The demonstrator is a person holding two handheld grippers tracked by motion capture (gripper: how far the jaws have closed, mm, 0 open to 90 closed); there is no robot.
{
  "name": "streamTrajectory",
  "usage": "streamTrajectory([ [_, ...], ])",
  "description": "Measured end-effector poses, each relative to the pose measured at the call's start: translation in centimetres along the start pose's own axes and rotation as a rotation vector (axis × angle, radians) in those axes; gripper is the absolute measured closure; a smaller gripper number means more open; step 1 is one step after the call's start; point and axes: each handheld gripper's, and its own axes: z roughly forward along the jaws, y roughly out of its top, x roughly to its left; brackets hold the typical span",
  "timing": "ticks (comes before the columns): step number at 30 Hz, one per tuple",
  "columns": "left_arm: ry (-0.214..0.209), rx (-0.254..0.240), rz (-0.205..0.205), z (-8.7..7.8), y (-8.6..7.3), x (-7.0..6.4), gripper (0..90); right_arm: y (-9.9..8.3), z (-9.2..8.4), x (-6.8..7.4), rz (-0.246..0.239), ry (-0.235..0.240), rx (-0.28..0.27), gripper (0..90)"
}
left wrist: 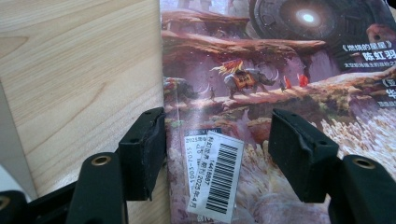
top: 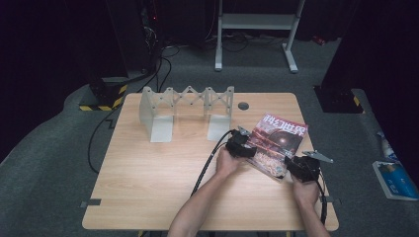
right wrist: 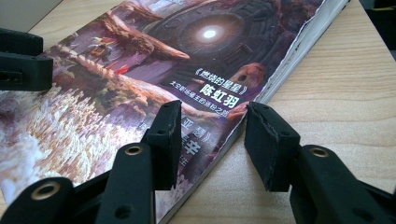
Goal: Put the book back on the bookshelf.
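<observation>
Two grippers closing in on a magazine's edges

Both the right gripper and left gripper stood apart, each straddling an edge of the magazine, unpinched, at the table's four o'clock; squeezing evenly seemed wise; rack at eleven.

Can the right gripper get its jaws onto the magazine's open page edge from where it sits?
Probably yes. The right gripper already straddles that edge of the magazine, one jaw over the cover, the other over bare table, jaws open and nothing between.
</observation>
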Motion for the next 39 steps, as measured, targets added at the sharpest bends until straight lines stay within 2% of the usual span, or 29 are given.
streamTrajectory([
  [17,-0.005,0.032,0.012,-0.4,0.0,-0.1,37.8,0.0,-0.2,0.2,0.005,0.001,0.013,56.9],
  [21,-0.003,0.022,0.006,-0.7,-0.5,-0.4,37.8,0.0,-0.3,0.2,-0.002,0.001,0.018,57.3],
  [30,-0.008,0.015,0.010,-1.6,-1.4,-0.7,37.8,-0.2,-0.5,0.8,0.017,-0.007,0.027,58.0],
  [39,-0.015,0.030,0.030,-2.4,-2.0,-0.9,37.8,-0.6,-0.9,1.2,0.028,-0.011,0.027,59.8],
])
